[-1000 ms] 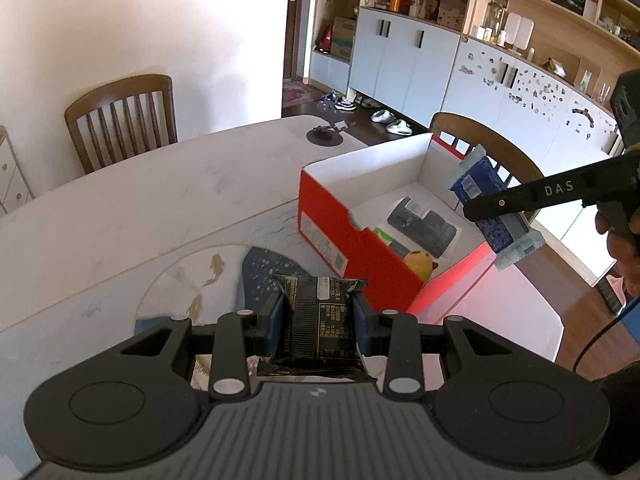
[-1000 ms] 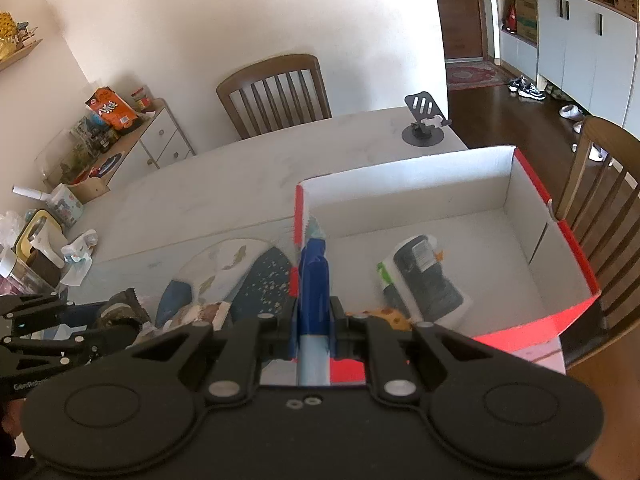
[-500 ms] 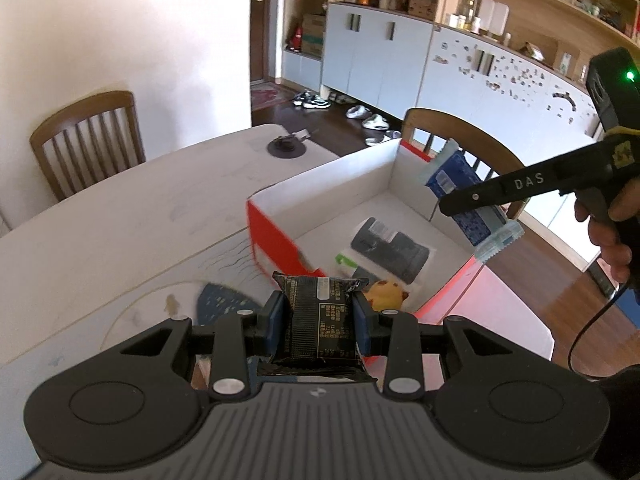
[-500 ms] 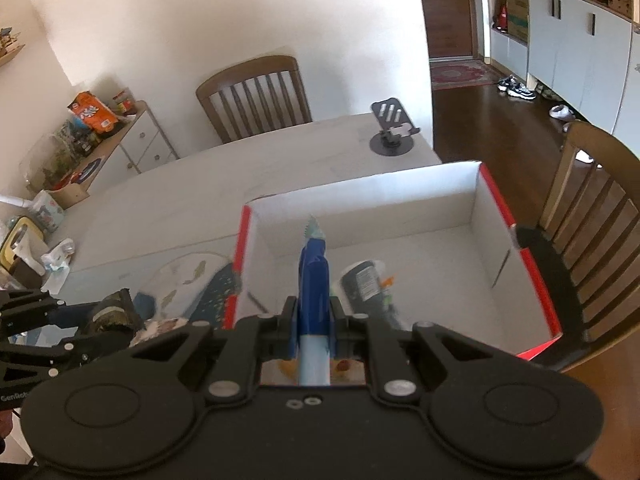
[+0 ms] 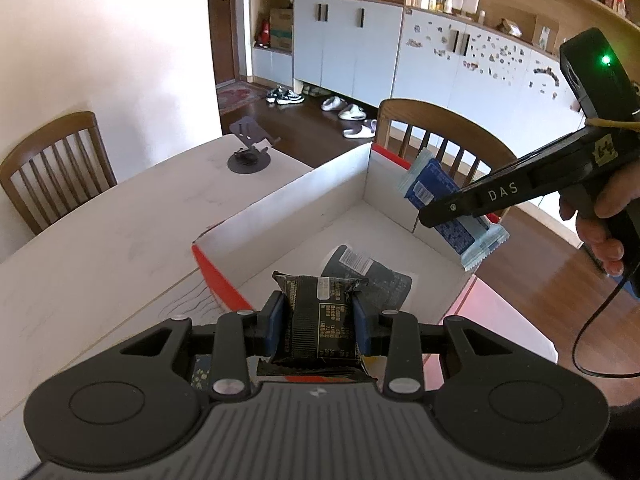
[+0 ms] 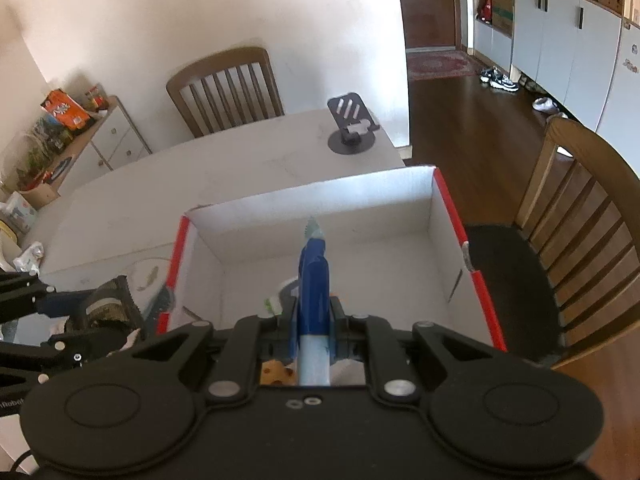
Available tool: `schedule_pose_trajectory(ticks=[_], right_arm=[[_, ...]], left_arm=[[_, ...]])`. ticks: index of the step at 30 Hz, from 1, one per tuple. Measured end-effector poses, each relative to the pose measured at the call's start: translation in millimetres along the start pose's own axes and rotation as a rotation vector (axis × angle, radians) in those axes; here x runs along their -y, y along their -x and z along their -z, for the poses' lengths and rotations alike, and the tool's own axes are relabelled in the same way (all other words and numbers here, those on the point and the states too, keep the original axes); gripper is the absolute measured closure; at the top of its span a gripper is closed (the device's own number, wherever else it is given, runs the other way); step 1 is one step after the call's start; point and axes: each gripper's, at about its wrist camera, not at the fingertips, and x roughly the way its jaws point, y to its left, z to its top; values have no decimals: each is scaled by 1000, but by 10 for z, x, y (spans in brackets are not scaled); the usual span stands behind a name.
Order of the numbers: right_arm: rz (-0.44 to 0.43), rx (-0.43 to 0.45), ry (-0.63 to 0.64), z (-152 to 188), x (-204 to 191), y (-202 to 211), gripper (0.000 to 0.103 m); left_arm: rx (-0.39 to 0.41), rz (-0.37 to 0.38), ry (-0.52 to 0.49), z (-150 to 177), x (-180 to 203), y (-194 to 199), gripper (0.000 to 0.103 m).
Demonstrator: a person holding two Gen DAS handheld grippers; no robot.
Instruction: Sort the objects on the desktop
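Note:
My left gripper (image 5: 319, 322) is shut on a black snack packet (image 5: 320, 320) and holds it above the near left edge of the red and white box (image 5: 304, 200). My right gripper (image 6: 314, 320) is shut on a blue packet (image 6: 314, 276), seen edge-on, and holds it over the box (image 6: 320, 200). In the left wrist view the blue packet (image 5: 432, 184) hangs over the box's right wall. A grey pouch (image 5: 376, 276) lies on the box floor. A yellow toy (image 6: 276, 372) shows under the right gripper.
A black phone stand (image 5: 250, 152) stands at the table's far corner. Wooden chairs stand at the far side (image 6: 224, 88) and right of the box (image 6: 592, 216). A patterned mat (image 6: 148, 276) lies left of the box. A sideboard with snacks (image 6: 64, 120) is at the left.
Both grippers have moved forward over the box with their packets still held. The box now fills more of both views and the patterned mat has slipped out of the left wrist view.

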Motion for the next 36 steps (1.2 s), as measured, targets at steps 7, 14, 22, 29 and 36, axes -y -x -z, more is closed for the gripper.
schedule_pose_trajectory(ticks=[7,14,22,29,36], right_arm=[[6,-50,-25,-23,149,-180,90],[37,-79,-40,1,237,-359,90],[64,-124,-61,32,266,-609,90],[97,-156,-83,48,280,-810,90],[117,-188,-97,67,308,-969,90]], left_arm=[[-32,-10,-52,-125,98,-270,69],[-84,-7,-72,-200,107,-529,69],[-145,-14,-108,-253,133,-835,69],[-203,-17,-144,-252,197,-1108,69],[-248,-10,-176,-228,254,-1314,69]])
